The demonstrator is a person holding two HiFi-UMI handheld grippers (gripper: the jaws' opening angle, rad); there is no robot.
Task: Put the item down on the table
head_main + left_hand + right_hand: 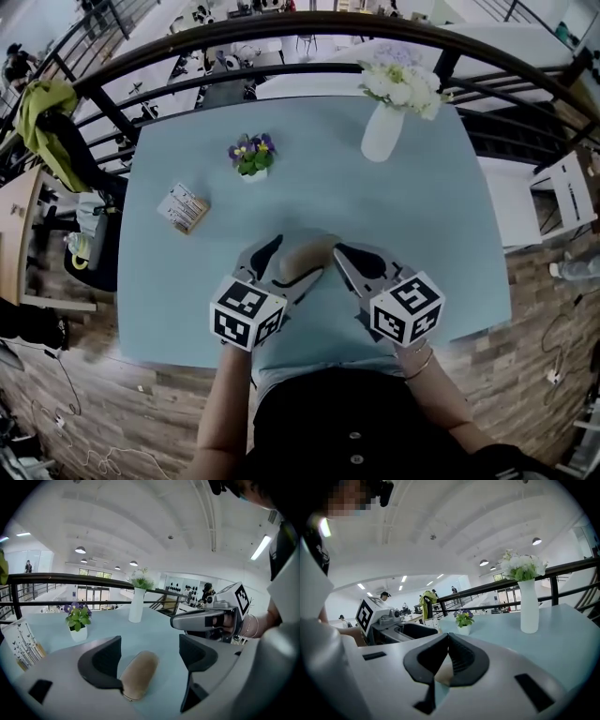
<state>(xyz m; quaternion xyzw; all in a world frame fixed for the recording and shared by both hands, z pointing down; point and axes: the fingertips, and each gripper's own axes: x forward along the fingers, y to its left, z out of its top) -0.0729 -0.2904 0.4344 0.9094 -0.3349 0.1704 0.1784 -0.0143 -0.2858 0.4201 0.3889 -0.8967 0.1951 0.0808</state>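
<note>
Item: tan oblong soft pouch point(302, 255) point(138, 674) flat on pale blue table point(422, 216).
Left gripper point(289, 267) point(147, 653): jaws spread either side of pouch.
Right gripper point(339, 251) point(446, 637): jaws pressed together, just right of pouch.

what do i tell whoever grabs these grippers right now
Left gripper: jaws open, one on each side of the tan case, not gripping it.
Right gripper: jaws shut, tips beside the case's right end, nothing visibly pinched.
Case: appears to lie flat on the blue table, near the person's edge.
Done: the set-down looks finished.
Left: probably just draw both grippers back from the case.
</note>
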